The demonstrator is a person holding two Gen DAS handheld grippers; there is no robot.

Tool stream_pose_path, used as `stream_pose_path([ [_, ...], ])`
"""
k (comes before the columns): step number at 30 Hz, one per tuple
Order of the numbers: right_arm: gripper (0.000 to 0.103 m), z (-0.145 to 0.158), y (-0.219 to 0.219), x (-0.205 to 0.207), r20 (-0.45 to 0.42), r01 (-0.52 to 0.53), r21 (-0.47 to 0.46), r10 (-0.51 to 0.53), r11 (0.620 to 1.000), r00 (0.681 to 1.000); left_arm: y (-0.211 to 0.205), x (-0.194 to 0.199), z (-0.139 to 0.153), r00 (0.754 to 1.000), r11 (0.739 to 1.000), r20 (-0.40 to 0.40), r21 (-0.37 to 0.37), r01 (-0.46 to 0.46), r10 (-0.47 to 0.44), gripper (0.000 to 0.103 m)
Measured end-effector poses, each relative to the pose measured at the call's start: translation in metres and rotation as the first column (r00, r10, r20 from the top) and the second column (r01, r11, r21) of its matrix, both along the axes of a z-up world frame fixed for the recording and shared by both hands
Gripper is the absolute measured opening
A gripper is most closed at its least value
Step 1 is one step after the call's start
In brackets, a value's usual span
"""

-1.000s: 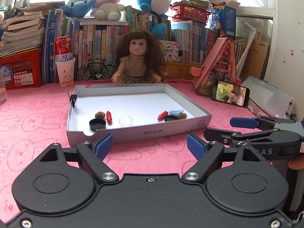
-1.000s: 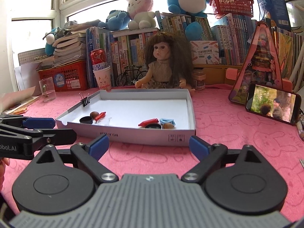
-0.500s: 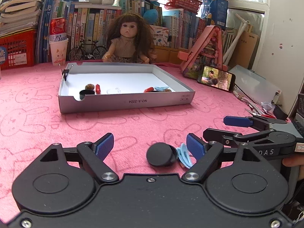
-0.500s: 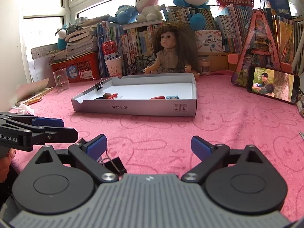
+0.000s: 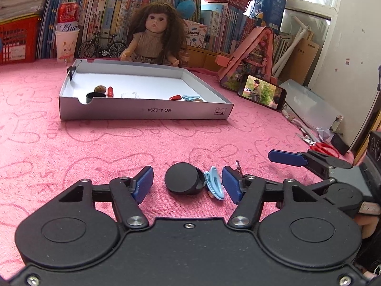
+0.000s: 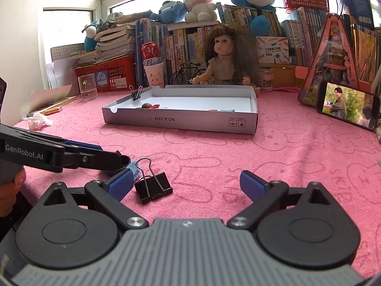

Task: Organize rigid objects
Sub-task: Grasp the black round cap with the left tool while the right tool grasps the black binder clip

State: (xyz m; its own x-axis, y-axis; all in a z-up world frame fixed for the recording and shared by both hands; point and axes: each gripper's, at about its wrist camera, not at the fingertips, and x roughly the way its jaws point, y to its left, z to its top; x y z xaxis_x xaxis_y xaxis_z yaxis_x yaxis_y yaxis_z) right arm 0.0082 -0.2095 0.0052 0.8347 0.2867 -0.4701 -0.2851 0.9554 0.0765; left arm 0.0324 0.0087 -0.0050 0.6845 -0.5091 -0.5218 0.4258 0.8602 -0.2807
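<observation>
A shallow grey box [image 5: 145,113] lies on the pink cloth and holds several small items: a black cap [image 5: 95,96], a nut, red pieces, a blue clip. It also shows in the right wrist view [image 6: 181,121]. My left gripper [image 5: 188,186] is open, its jaws on either side of a black round cap [image 5: 184,181] and a light blue hair clip [image 5: 215,184] on the cloth. My right gripper [image 6: 185,186] is open and empty, with a black binder clip [image 6: 153,186] on the cloth by its left finger.
A doll [image 5: 154,40], books, a cup with a can [image 5: 67,40], a red basket [image 6: 107,76] and a toy bicycle stand behind the box. A phone [image 5: 262,94] leans at the right. Scissors and cables lie at the table's right edge.
Both grippers have drawn back from the box toward the near edge and lowered. The black cap, blue clip and binder clip have come between or beside the fingers.
</observation>
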Motion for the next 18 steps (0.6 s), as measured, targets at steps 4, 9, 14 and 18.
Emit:
stream_pose_path([
  [4,0.101,-0.001,0.002,-0.001,0.018,-0.001,-0.024,0.001,1.000,1.000,0.001,0.001,-0.001,1.000,1.000,-0.005,-0.001,-0.015,0.015,0.056],
  [9,0.101,-0.002,0.005,-0.001,0.017,-0.024,-0.033,0.024,0.999,1.000,0.002,0.003,-0.003,0.999,1.000,-0.016,-0.009,-0.028,0.028,0.048],
  [14,0.098,-0.003,0.012,-0.004,0.007,-0.080,-0.051,0.080,0.995,0.997,0.001,0.002,-0.003,0.999,1.000,-0.025,-0.014,-0.021,0.021,0.034],
  [18,0.089,-0.004,0.017,-0.004,-0.013,-0.120,-0.048,0.120,0.992,0.993,0.001,0.003,-0.003,0.999,0.999,-0.031,-0.010,-0.030,0.030,0.028],
])
